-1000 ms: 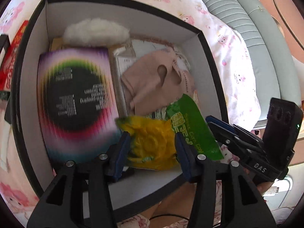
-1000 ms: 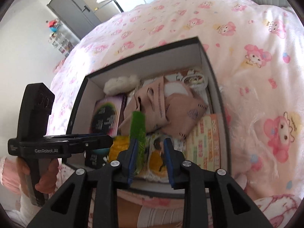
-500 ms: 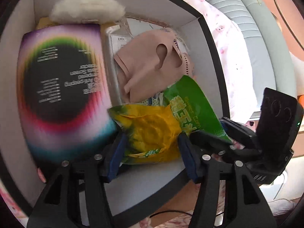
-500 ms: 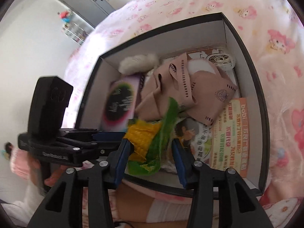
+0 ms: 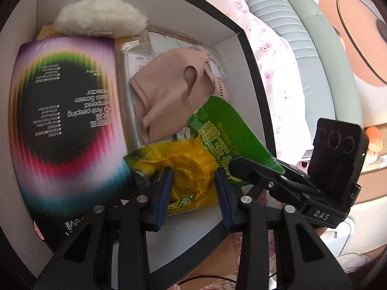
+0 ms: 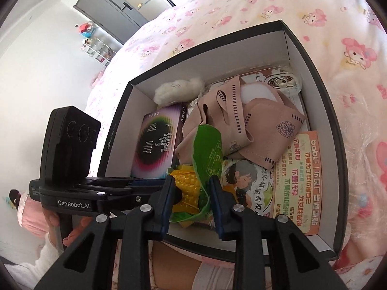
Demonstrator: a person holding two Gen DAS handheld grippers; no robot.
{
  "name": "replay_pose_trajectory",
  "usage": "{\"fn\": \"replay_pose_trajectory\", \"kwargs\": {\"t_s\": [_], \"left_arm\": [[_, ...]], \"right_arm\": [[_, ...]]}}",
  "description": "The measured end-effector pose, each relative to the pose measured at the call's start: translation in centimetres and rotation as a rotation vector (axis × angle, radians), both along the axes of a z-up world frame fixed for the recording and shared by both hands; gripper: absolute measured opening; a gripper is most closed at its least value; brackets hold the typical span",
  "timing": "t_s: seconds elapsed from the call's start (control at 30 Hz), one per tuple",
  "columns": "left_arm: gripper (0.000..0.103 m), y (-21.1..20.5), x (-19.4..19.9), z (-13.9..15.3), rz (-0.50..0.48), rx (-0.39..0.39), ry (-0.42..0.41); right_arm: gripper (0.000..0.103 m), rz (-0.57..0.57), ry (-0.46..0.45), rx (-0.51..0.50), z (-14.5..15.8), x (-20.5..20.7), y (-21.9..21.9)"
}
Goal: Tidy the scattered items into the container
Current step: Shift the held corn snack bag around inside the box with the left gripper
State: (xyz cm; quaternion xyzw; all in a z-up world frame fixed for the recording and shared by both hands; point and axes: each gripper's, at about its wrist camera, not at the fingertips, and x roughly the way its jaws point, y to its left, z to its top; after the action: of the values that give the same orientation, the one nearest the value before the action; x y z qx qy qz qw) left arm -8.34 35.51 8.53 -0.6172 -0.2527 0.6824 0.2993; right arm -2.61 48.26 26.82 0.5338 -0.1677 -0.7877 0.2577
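A yellow and green corn packet (image 5: 191, 166) lies low in the near end of the black-rimmed white box (image 5: 254, 72). My left gripper (image 5: 193, 183) straddles its yellow body. The jaws are closing, and both blue pads rest against the crumpled film. The packet (image 6: 186, 188) also fills the gap of my right gripper (image 6: 191, 193), whose jaws are closing on its upright green end. In the left wrist view, the right gripper (image 5: 241, 166) reaches in from the right over that green end.
The box (image 6: 314, 72) also holds a pink face mask (image 6: 254, 125), a rainbow screen-protector pack (image 5: 65, 120), white fluff (image 5: 101, 17) and an orange leaflet (image 6: 300, 181). It sits on a pink printed bedspread (image 6: 266, 4). A grey padded headboard (image 5: 302, 36) runs along the right.
Both grippers tipped down and came lower into the box with the packet. Their jaws spread wider half a second ago and have since narrowed around it.
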Motion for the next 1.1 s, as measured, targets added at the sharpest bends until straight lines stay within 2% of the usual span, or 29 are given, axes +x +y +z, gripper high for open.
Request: {"fn": "replay_pose_trajectory", "kwargs": {"t_s": [0.07,0.17,0.4,0.43,0.5,0.6,0.7,0.8,0.83,0.9,0.93,0.97,1.03,1.1], "left_arm": [[0.035,-0.9,0.1,1.0,0.036,-0.015,0.026],[0.036,-1.7,0.4,2.9,0.052,-0.090,0.072],[0.055,-2.5,1.5,2.7,0.033,-0.107,0.016],[0.060,-2.5,1.7,2.7,0.040,-0.108,0.018],[0.066,-2.5,1.9,2.6,0.053,-0.116,0.004],[0.069,-2.3,2.0,2.8,0.064,-0.171,-0.001],[0.069,-2.1,2.3,3.0,0.075,-0.209,0.017],[0.069,-2.4,2.9,3.4,0.097,-0.203,0.048],[0.069,-2.5,3.1,3.5,0.097,-0.207,0.051],[0.068,-2.9,3.2,3.7,0.096,-0.210,0.052],[0.067,-3.1,3.3,3.8,0.093,-0.203,0.051],[0.066,-3.3,3.3,3.9,0.092,-0.200,0.056],[0.056,-3.9,3.3,4.2,0.105,-0.164,0.074],[0.053,-4.5,3.3,3.9,0.118,-0.133,0.062]], "right_arm": [[0.025,-0.020,-0.011,0.008,-0.1,-0.1,0.3],[0.025,-0.048,-0.010,0.031,-0.3,-0.3,0.5],[0.026,-0.090,0.025,0.088,0.1,-0.1,1.0],[0.027,-0.099,0.023,0.098,0.1,-0.1,1.2],[0.037,-0.097,0.005,0.101,-0.2,-0.3,1.3],[0.041,-0.083,0.007,0.132,-0.3,-0.3,0.6],[0.041,-0.061,0.006,0.145,-0.3,-0.1,0.1],[0.039,-0.055,0.020,0.148,-0.4,0.1,0.1],[0.037,-0.051,0.021,0.148,-0.4,0.2,0.1],[0.024,-0.027,0.020,0.132,-0.4,0.4,-0.2],[0.024,-0.021,0.027,0.143,-0.3,0.4,-0.5],[0.024,-0.020,0.037,0.150,-0.2,0.5,-0.6],[0.023,-0.017,0.047,0.149,-0.1,0.6,-0.7],[0.023,-0.046,0.062,0.135,0.0,0.5,-0.6]]}}
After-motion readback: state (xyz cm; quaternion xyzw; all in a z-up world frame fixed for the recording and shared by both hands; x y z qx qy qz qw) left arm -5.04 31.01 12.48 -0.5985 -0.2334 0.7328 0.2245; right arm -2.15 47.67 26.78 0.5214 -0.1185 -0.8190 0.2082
